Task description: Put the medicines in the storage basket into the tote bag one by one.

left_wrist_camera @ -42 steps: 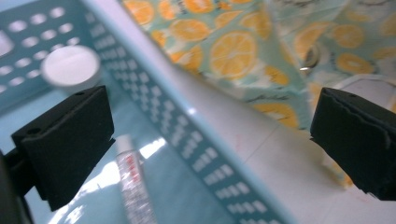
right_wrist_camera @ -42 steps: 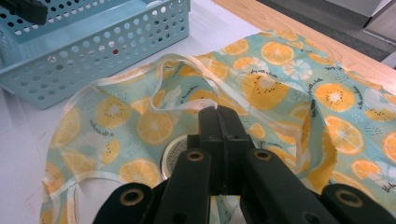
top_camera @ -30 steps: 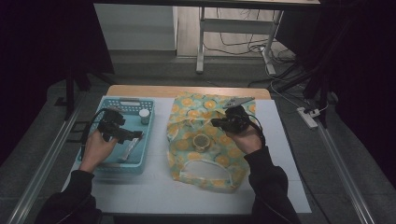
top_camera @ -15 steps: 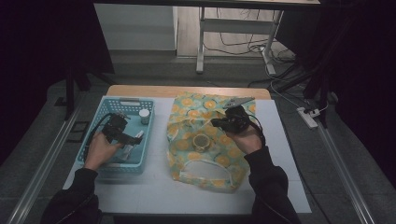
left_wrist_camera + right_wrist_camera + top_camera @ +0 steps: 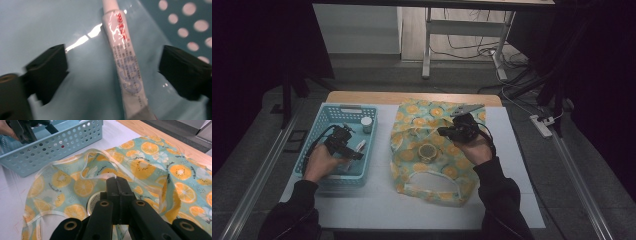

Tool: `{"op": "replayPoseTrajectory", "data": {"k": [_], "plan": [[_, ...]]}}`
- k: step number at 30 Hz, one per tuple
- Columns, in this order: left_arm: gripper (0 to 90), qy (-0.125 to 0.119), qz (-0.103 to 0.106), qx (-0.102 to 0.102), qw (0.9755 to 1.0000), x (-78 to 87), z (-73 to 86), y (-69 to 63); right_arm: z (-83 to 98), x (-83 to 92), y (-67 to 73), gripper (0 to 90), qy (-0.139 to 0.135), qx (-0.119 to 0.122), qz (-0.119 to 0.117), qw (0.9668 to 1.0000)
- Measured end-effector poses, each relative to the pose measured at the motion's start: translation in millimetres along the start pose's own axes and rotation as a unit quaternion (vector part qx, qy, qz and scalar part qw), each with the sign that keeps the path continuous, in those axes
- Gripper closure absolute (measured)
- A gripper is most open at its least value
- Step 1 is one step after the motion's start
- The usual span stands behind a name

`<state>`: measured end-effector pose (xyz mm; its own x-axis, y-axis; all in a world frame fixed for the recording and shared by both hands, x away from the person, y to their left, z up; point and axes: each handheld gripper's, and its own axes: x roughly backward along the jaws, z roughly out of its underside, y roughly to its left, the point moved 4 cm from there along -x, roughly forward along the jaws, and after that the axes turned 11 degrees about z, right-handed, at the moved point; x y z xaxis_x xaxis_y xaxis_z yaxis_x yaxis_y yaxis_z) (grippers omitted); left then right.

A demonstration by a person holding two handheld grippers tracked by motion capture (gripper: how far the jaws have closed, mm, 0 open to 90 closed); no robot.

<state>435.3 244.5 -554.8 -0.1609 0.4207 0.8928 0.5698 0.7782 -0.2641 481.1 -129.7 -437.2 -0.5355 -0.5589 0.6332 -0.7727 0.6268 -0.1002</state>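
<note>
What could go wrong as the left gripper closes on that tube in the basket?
The tube lies flat on the glossy floor of the basket, off-centre between the left gripper jaws, which have just been closing; it could skid or twist away. The right gripper is shut on the bag edge; a tug could shift the bag.

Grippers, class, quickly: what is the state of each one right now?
Left gripper: open, jaws just been closing around the tube in the basket, not touching it.
Right gripper: shut, pinching the bag edge.

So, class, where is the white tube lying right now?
The white tube lies on the blue basket floor at the table's left, between the left claw's open jaws.
</note>
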Motion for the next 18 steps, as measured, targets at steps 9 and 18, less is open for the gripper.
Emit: {"op": "replayPoseTrajectory", "data": {"k": [9, 18], "plan": [[42.8, 0.003, -0.002, -0.004, 1.0000, 1.0, 0.9, -2.8, 0.0, 0.1, -0.2, 90.0, 0.000, 0.000, 0.001, 1.0000], [58.9, 0.010, 0.014, 0.015, 0.9997, 1.8, -2.9, -5.9, 0.2, -0.5, -0.3, 90.0, 0.001, 0.000, 0.001, 1.0000]]}}
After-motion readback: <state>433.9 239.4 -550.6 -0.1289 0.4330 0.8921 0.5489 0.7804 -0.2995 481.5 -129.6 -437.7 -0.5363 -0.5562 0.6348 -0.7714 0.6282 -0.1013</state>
